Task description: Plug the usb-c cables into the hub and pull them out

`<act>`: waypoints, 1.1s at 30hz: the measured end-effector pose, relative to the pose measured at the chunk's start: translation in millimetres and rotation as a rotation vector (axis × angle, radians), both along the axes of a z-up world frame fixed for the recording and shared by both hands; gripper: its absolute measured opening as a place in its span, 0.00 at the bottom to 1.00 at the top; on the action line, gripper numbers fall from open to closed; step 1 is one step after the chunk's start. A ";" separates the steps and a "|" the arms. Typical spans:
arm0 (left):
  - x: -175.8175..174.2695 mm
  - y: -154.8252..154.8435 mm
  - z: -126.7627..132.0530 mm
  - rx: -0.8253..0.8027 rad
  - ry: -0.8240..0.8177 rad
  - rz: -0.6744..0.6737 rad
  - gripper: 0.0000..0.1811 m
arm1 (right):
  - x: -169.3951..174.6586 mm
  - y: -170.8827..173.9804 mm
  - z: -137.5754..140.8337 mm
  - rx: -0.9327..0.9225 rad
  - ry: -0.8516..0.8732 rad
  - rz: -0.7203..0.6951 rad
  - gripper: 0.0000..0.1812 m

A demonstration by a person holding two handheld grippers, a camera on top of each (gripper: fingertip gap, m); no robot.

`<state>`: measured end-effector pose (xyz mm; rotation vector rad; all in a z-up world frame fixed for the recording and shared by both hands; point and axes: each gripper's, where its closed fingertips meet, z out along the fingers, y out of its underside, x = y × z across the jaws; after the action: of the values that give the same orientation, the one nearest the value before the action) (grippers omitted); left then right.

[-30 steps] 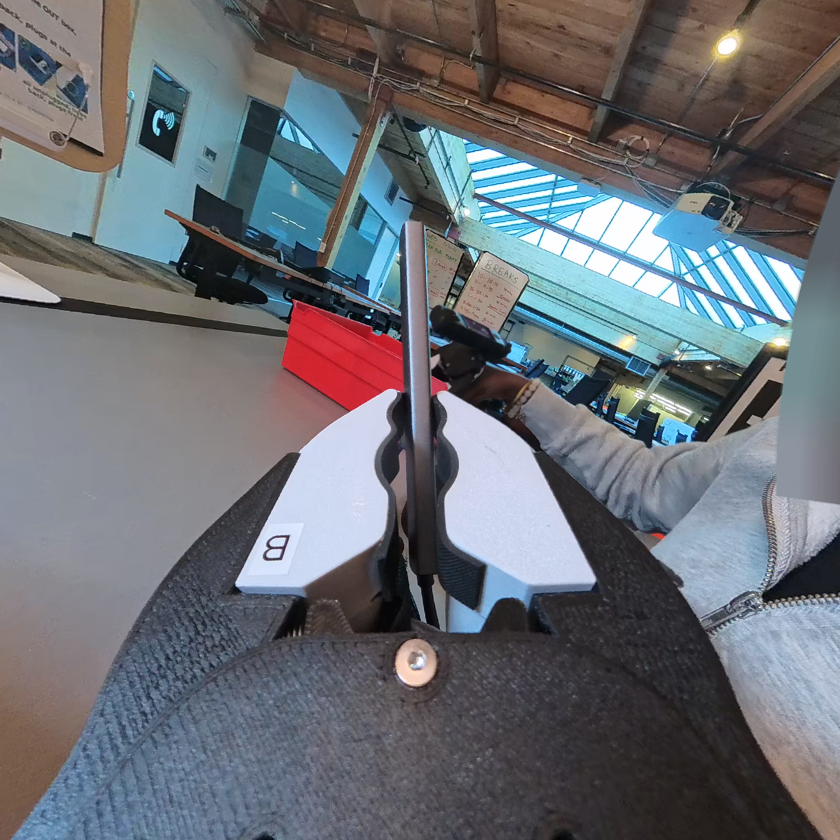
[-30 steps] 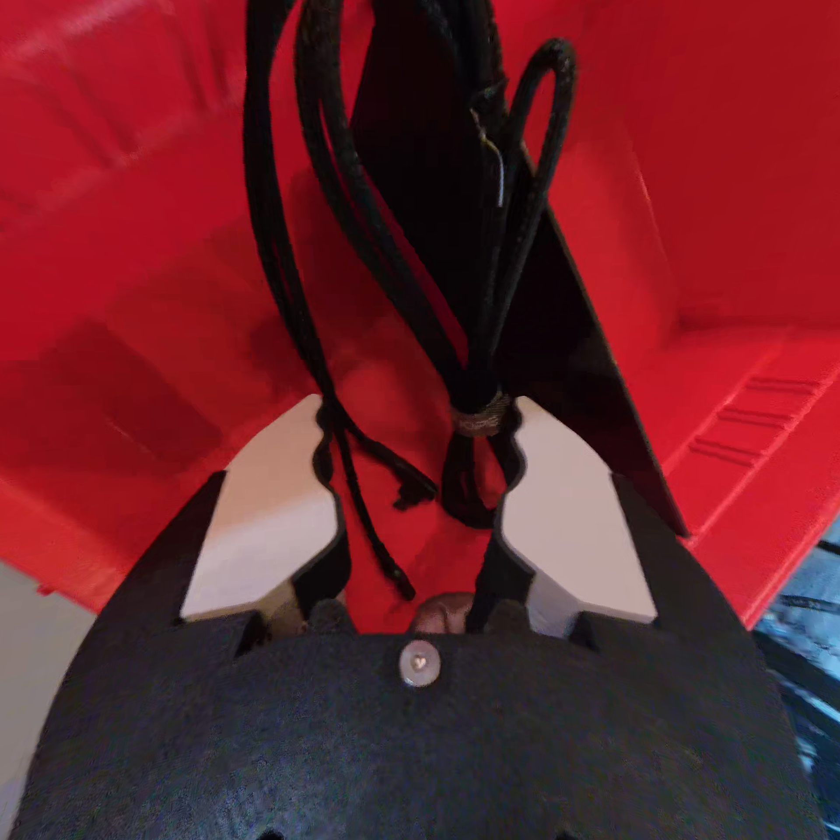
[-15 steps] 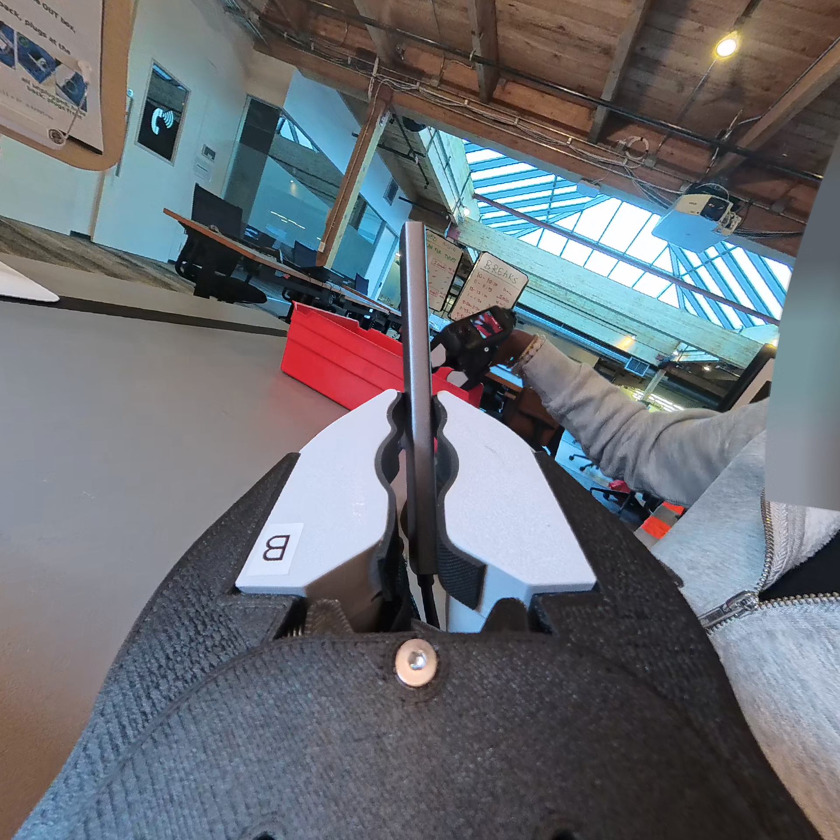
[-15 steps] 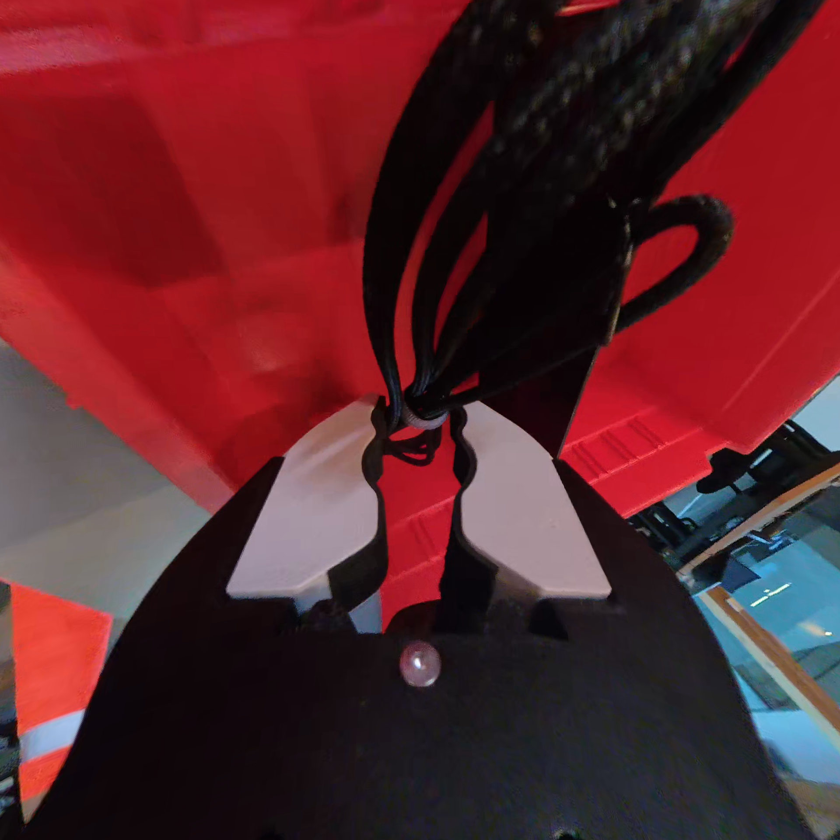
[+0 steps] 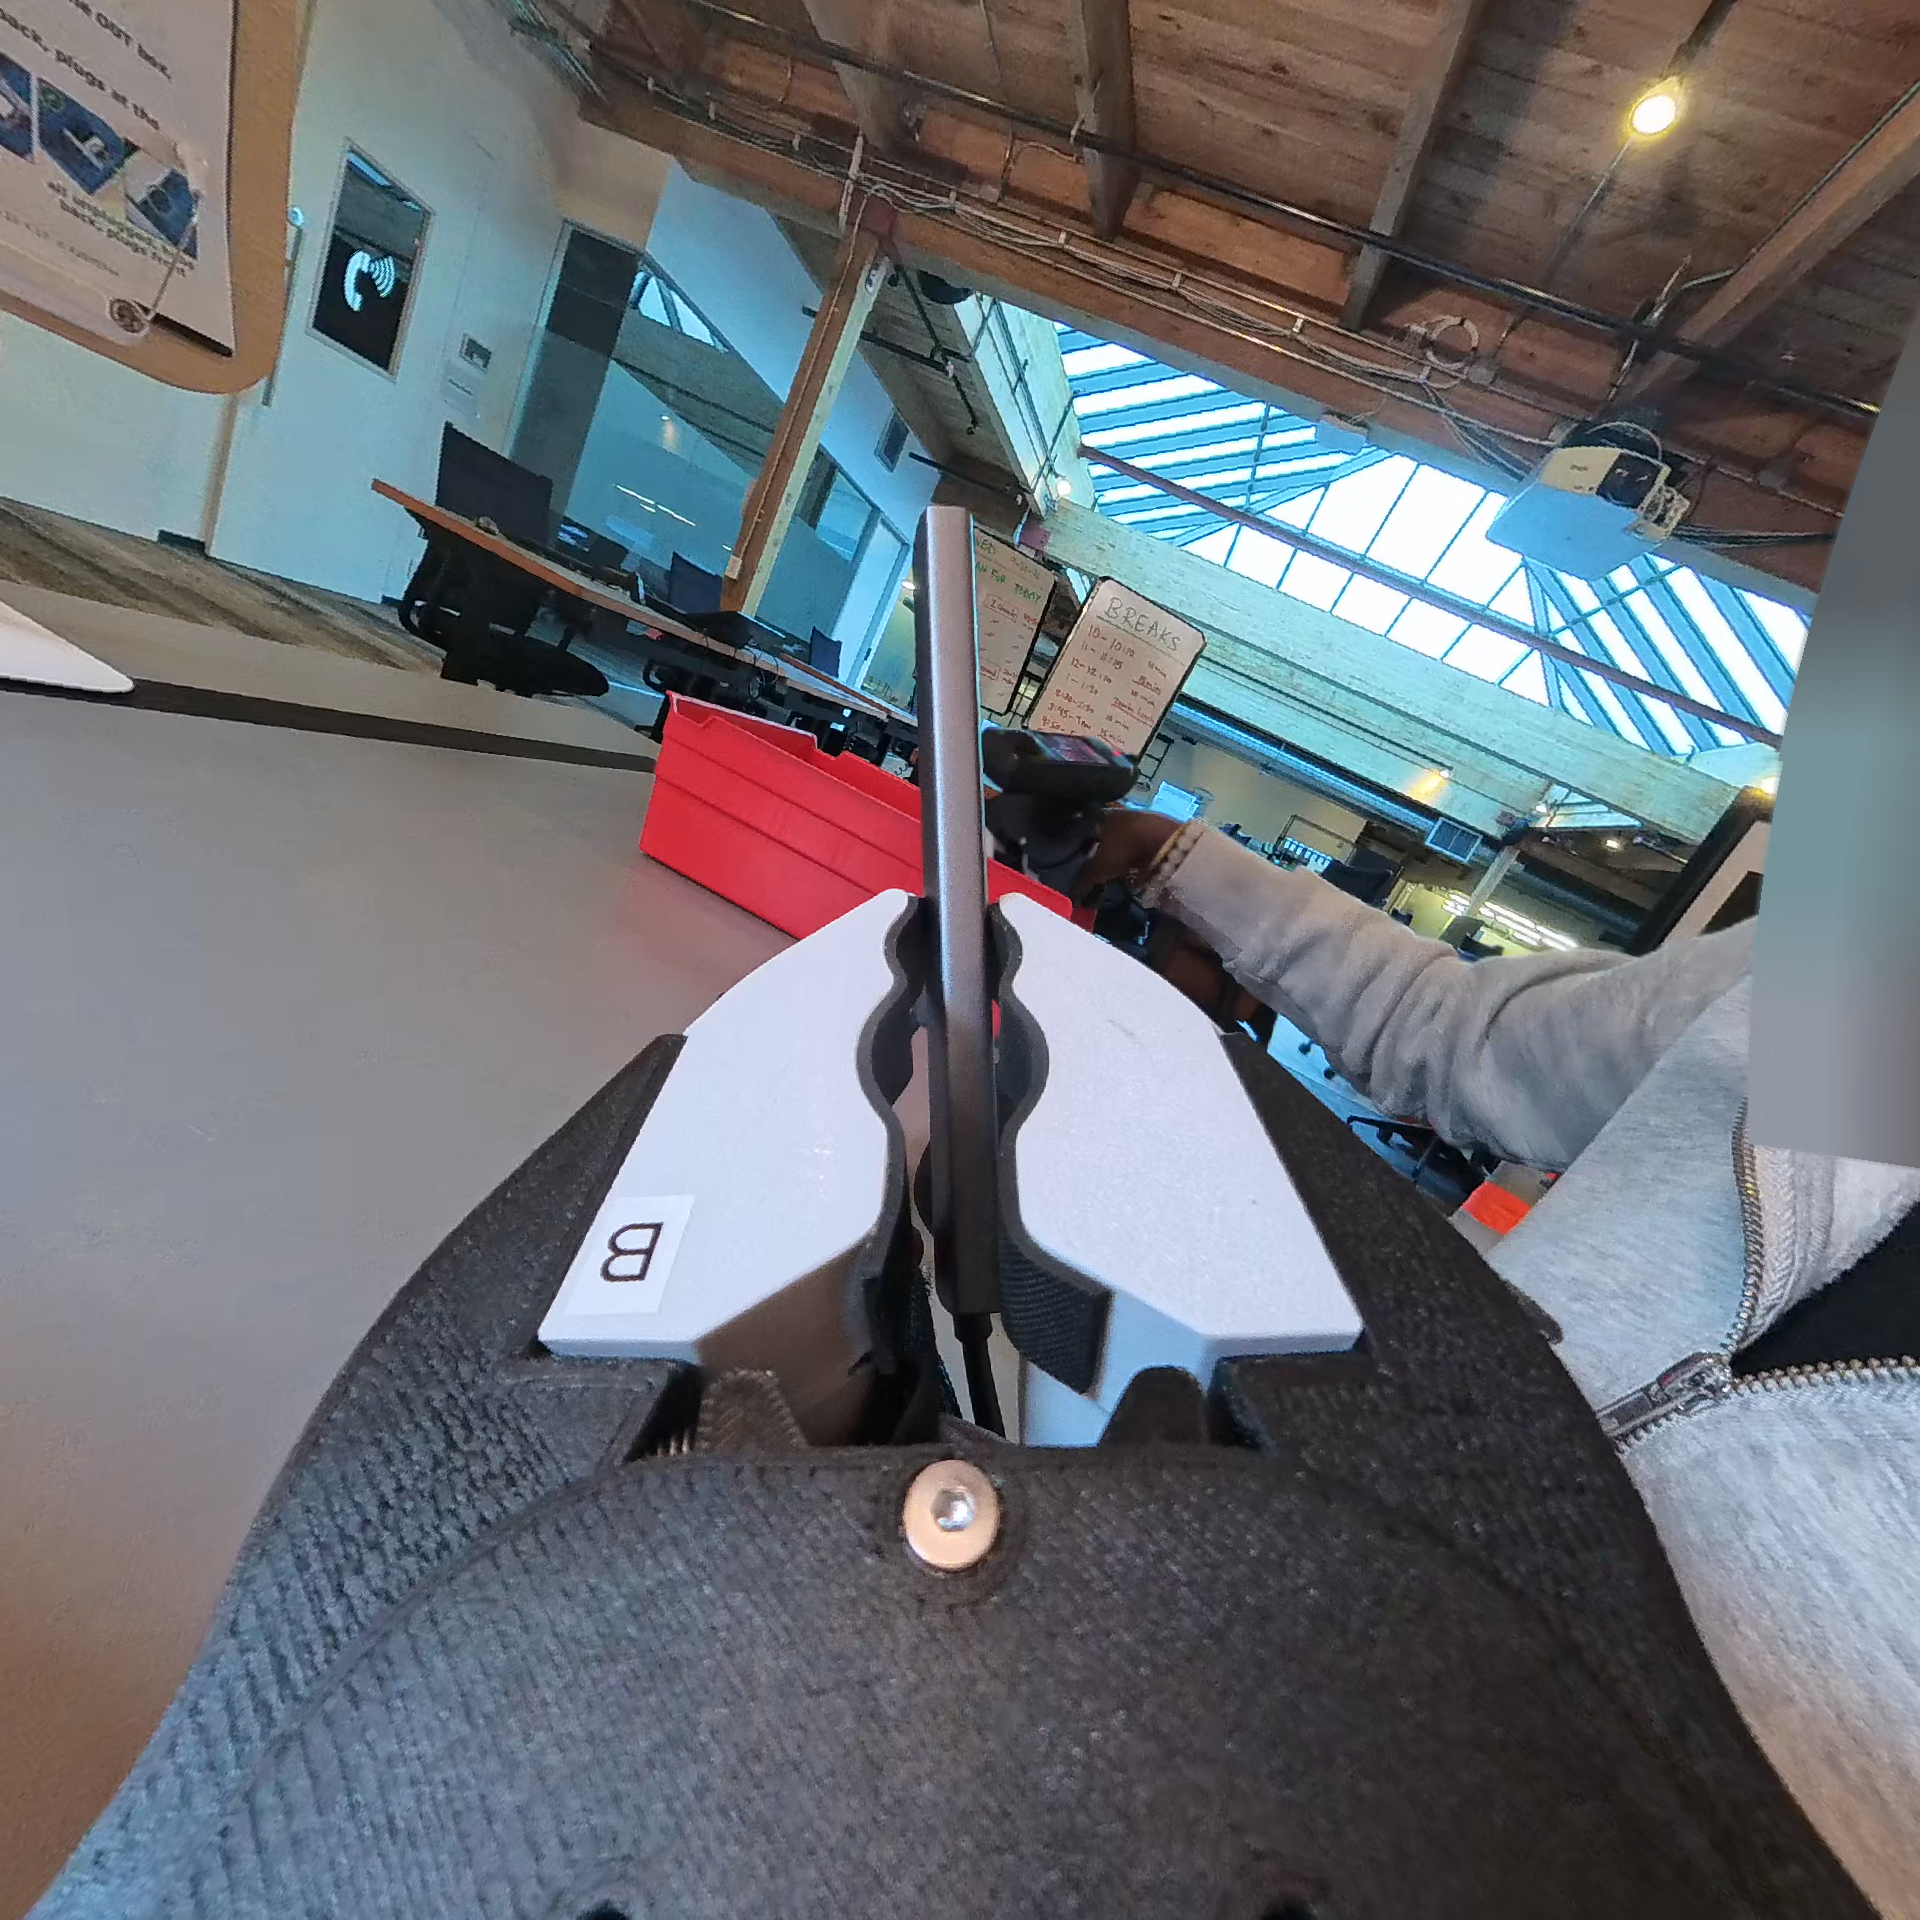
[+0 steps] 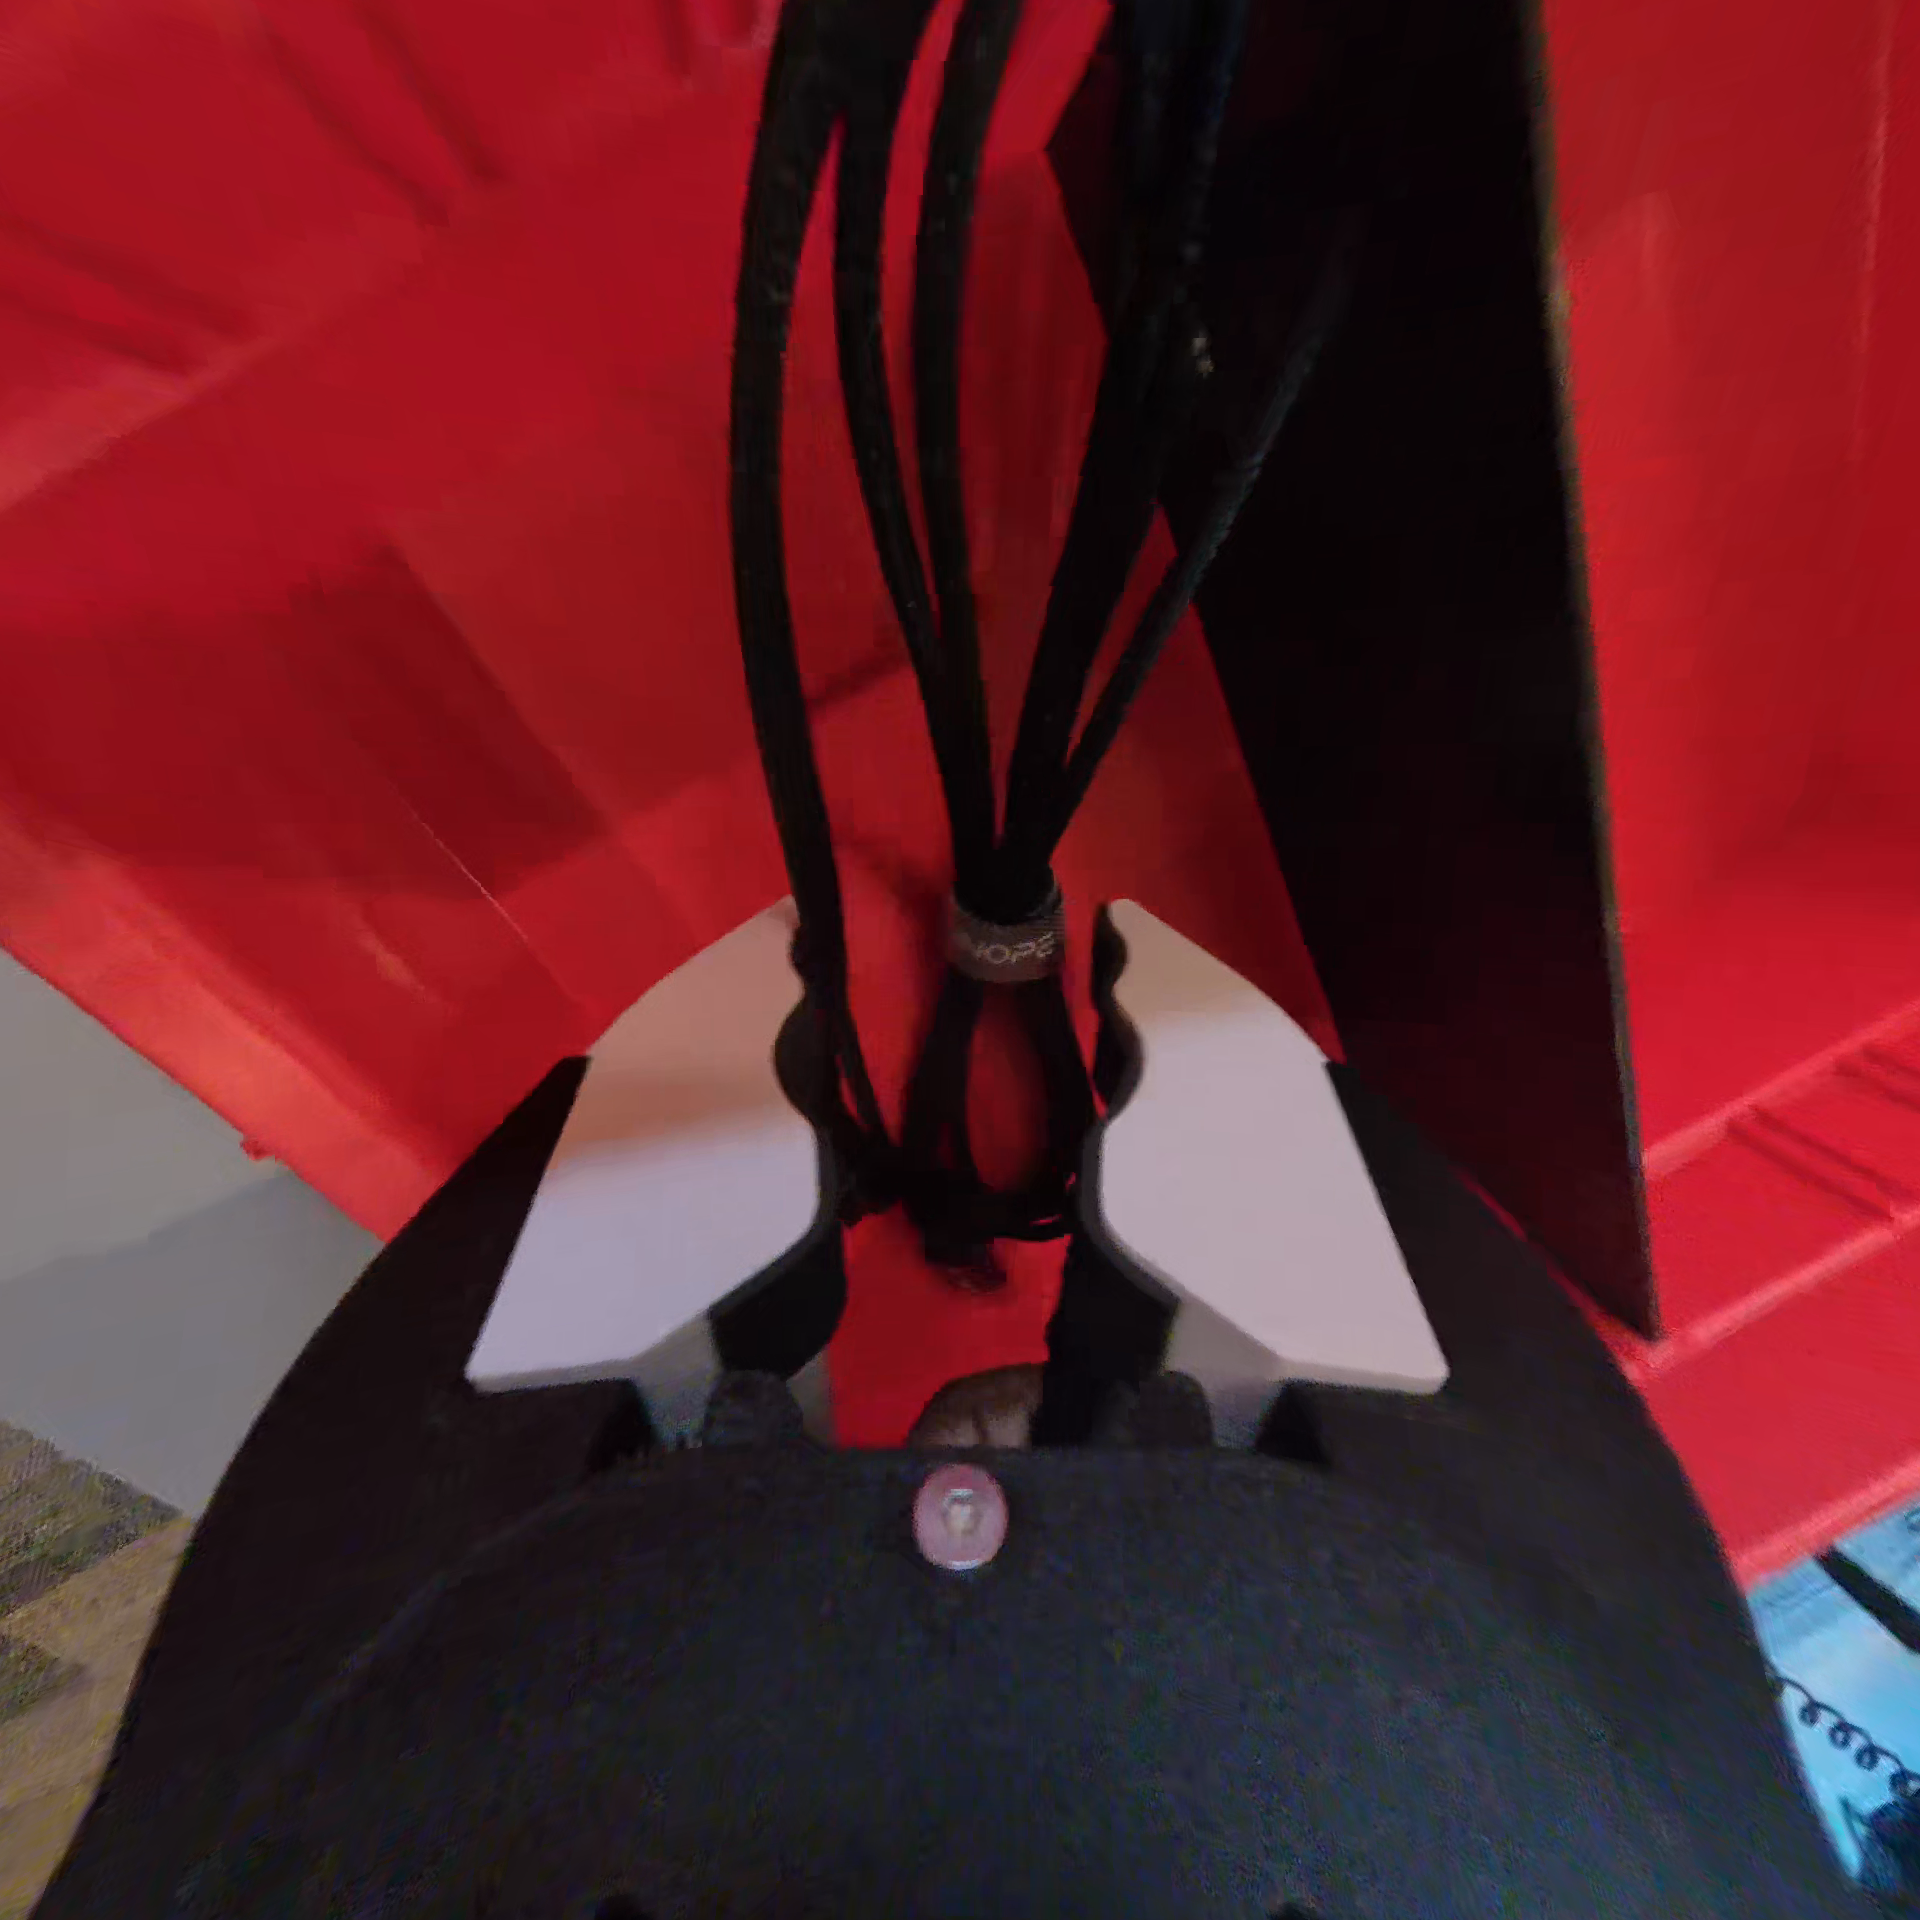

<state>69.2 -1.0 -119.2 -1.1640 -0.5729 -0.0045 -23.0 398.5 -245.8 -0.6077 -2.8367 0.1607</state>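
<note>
Cables (image 6: 935, 520) now hang loose between the reopened right gripper (image 6: 951, 935), while the left gripper (image 5: 956, 914) stays clamped on the hub (image 5: 951, 831).

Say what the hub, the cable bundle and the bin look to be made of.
Hub: probably anodized metal; smooth, matte dark grey sheen. Cable bundle: black braided fabric sheath, judging by its woven texture, tied with a grey strap. Bin: glossy red moulded plastic, with soft reflections.

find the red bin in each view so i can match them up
Left wrist view: red bin sits mid-frame on the grey table, behind the hub held in the left gripper.
Right wrist view: bin wall fills the background behind the cable bundle.
Shared landmark: the right gripper, seen at the bin in the left view.
</note>
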 end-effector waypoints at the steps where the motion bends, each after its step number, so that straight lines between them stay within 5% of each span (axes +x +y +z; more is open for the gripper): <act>1: -0.1 0.1 -0.1 0.000 -0.001 0.000 0.06 | 0.8 0.0 4.4 -0.017 0.013 -0.016 0.32; 7: -0.8 0.7 -1.0 -0.004 -0.008 -0.001 0.06 | -4.7 -29.6 46.3 -0.251 0.159 -0.011 0.38; 14: -0.7 0.7 -0.8 -0.006 -0.006 0.000 0.06 | -11.0 -34.2 -0.5 -0.139 0.144 -0.043 0.22; 18: -0.8 0.4 -0.6 -0.003 -0.007 0.002 0.06 | -11.1 -32.7 7.1 -0.144 0.204 -0.081 0.24; 22: -0.9 -0.1 -0.4 -0.001 -0.006 0.006 0.06 | -15.7 -35.9 58.4 -0.363 0.366 -0.216 0.37; 26: -1.7 -0.9 -0.3 0.006 -0.012 0.007 0.06 | -4.6 -67.2 165.6 -0.916 0.672 -0.305 0.42; 28: -2.4 -2.1 0.2 0.017 -0.016 0.009 0.06 | 18.7 -101.7 206.3 -1.154 0.767 -0.211 0.48; 31: -6.2 -5.0 -0.3 0.033 -0.040 0.028 0.06 | 49.6 -175.1 223.5 -1.231 0.934 0.062 0.63; 33: -10.1 -7.0 -2.1 0.037 -0.065 0.047 0.06 | 60.9 -231.6 222.9 -1.229 1.049 0.226 0.56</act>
<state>59.1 -8.0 -121.3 -1.1175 -0.6553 -0.0132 37.8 166.9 -22.9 -0.2097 -1.5078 1.7050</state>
